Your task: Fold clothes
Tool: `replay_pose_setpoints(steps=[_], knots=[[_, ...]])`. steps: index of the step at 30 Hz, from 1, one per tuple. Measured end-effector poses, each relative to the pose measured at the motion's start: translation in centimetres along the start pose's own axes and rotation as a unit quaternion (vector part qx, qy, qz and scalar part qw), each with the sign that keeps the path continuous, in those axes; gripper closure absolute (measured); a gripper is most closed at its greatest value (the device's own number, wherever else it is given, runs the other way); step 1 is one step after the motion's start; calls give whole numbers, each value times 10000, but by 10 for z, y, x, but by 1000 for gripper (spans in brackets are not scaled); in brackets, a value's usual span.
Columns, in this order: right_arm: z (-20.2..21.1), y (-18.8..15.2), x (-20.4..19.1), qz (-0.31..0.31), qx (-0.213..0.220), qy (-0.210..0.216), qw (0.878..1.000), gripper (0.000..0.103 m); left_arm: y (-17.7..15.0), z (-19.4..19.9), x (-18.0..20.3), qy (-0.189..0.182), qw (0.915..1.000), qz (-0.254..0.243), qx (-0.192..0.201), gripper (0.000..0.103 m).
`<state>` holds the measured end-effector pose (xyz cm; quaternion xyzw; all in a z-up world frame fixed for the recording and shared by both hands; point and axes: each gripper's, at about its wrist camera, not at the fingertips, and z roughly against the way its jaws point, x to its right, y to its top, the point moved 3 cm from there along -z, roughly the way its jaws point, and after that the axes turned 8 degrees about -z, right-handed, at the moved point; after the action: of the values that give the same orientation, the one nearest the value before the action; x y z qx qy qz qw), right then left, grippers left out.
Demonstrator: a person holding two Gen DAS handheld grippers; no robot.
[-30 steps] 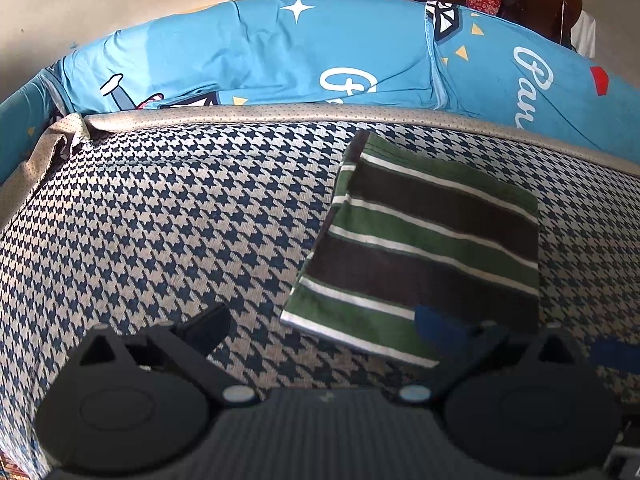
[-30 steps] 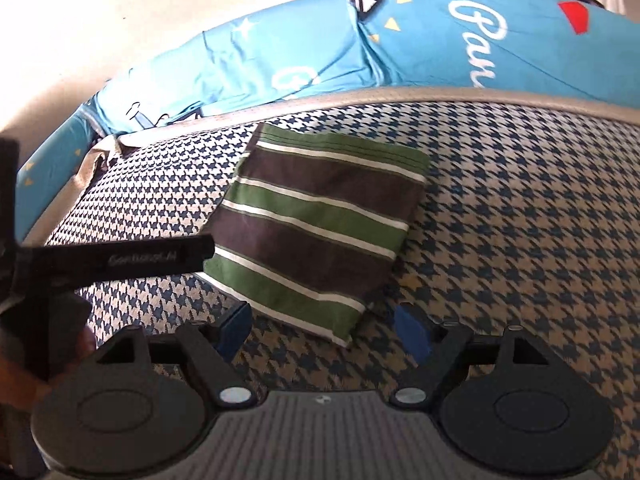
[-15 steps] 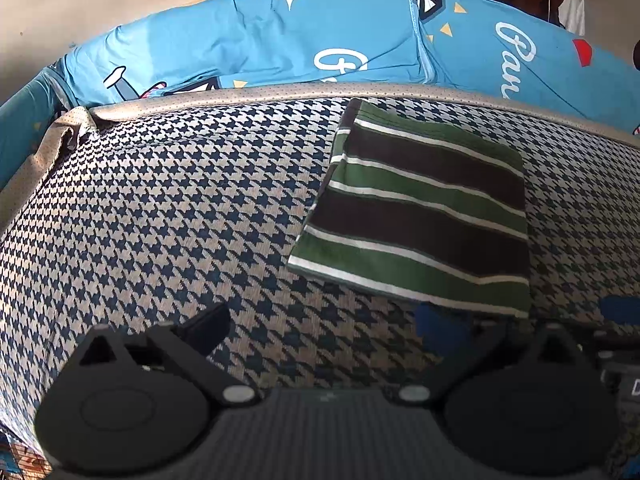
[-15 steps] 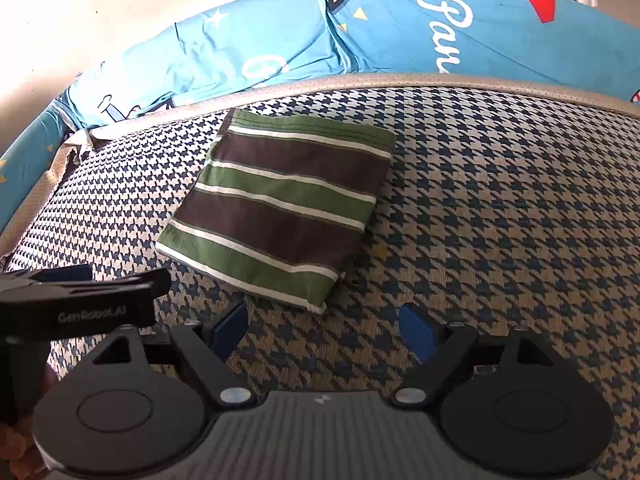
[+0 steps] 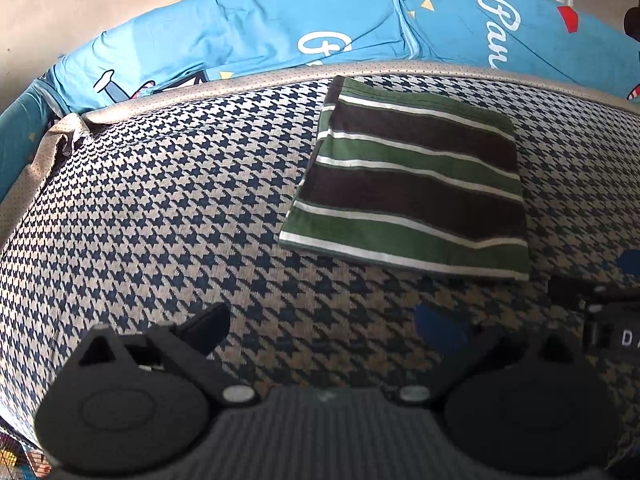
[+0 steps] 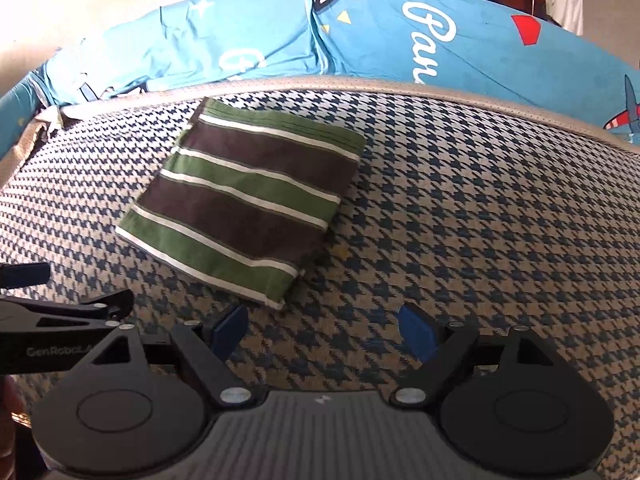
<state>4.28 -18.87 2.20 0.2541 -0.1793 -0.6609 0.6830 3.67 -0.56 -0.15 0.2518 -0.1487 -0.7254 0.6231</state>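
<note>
Here both the left tool (image 5: pixel 322 324) and right tool (image 6: pixel 326 326) gape, empty; the folded striped cloth (image 6: pixel 248 204) lies fully visible.

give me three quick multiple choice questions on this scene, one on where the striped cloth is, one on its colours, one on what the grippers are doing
1. Where does the folded cloth lie?
A. on the houndstooth surface
B. on the blue printed sheet
C. in a gripper

2. Its stripes are:
A. red and yellow
B. green, dark brown, white
C. plain blue

3. The left gripper and right gripper are:
A. both clamped on the cloth
B. one open, one shut
C. both open, empty

Answers: A, the check pattern surrounds it; B, the bands show plainly; C, fingers stand apart, nothing between.
</note>
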Motion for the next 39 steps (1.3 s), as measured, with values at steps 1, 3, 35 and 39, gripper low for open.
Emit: replay_pose_setpoints(steps=[1,3,35,39], knots=[[-1,0,1,16,-6,-40,10000,20,0,0,0,-30,10000,8,-19,0],[-2,0,2,39,-18,-111,9999,20,0,0,1,-88,10000,21,-34,0],[-8,-4,-9,359,-174,22,9992,20,-2,-5,-5,-23,9999,24,-131,0],[-8,-4,-10,357,-186,32,9992,20,-2,-5,-6,-24,9999,3,-124,0]])
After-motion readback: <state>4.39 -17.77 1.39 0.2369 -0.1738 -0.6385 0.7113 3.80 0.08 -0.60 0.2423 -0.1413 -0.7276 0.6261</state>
